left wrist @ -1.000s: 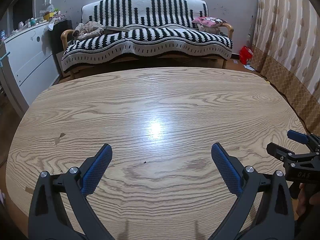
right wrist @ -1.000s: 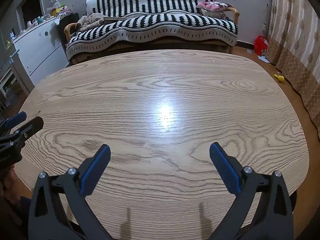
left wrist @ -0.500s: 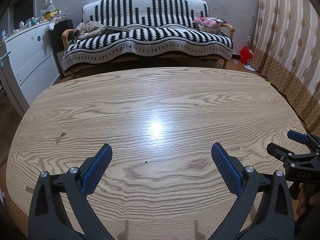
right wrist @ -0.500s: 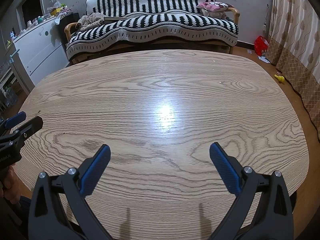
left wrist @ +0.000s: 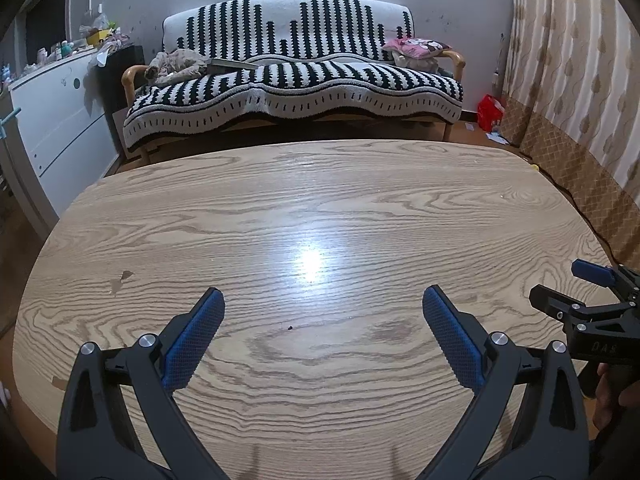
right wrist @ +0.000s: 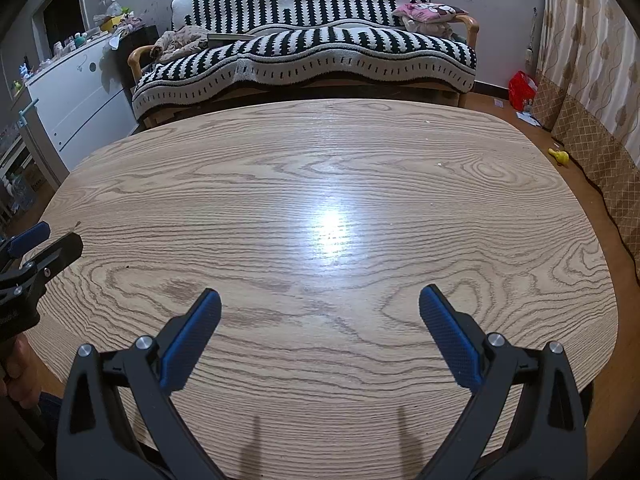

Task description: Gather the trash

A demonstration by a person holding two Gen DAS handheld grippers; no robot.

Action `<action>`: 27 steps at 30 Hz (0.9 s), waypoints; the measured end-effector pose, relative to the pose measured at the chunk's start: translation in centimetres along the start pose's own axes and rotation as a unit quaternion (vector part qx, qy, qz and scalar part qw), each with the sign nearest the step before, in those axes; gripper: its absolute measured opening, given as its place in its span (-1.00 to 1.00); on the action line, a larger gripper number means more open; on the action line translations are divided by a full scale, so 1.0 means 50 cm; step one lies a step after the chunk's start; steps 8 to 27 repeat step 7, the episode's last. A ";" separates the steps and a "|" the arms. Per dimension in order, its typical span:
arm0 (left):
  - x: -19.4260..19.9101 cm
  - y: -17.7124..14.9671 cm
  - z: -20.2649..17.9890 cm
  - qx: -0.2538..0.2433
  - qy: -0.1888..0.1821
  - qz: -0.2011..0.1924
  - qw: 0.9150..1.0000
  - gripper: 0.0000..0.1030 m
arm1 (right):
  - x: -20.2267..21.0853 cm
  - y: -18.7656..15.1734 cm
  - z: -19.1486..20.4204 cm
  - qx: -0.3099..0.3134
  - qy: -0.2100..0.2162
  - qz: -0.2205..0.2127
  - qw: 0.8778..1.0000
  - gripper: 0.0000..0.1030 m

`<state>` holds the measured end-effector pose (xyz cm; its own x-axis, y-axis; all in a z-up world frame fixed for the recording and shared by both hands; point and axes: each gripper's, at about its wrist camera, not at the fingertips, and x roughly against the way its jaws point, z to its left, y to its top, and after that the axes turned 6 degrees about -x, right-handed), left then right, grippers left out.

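Search step judged in hand: left gripper (left wrist: 323, 332) and right gripper (right wrist: 320, 330) held spread and empty over table (right wrist: 360, 160), trash target to be located next.

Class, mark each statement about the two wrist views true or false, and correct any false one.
1. Both grippers are open and hold nothing. True: the left gripper and the right gripper have their fingers spread wide above the table.
2. A striped sofa stands beyond the table. True.
3. A crumpled paper ball lies in the middle of the table. False: only a small dark speck and a light reflection show there.
4. The sofa cover is plain red. False: it is black and white.
5. A red bag sits on the floor by the curtain. True.
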<state>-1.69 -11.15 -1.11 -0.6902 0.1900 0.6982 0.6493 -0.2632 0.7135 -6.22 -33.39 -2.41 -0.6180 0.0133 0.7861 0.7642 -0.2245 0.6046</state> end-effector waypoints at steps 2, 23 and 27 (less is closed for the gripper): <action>-0.001 0.000 0.000 0.002 0.001 0.005 1.000 0.87 | 0.000 0.000 -0.001 0.000 0.000 0.000 1.000 0.86; -0.001 0.003 -0.003 0.000 -0.003 0.012 1.000 0.87 | 0.000 -0.001 -0.002 0.000 0.000 0.000 1.000 0.86; -0.001 0.003 -0.003 0.000 -0.003 0.012 1.000 0.87 | 0.000 -0.001 -0.002 0.000 0.000 0.000 1.000 0.86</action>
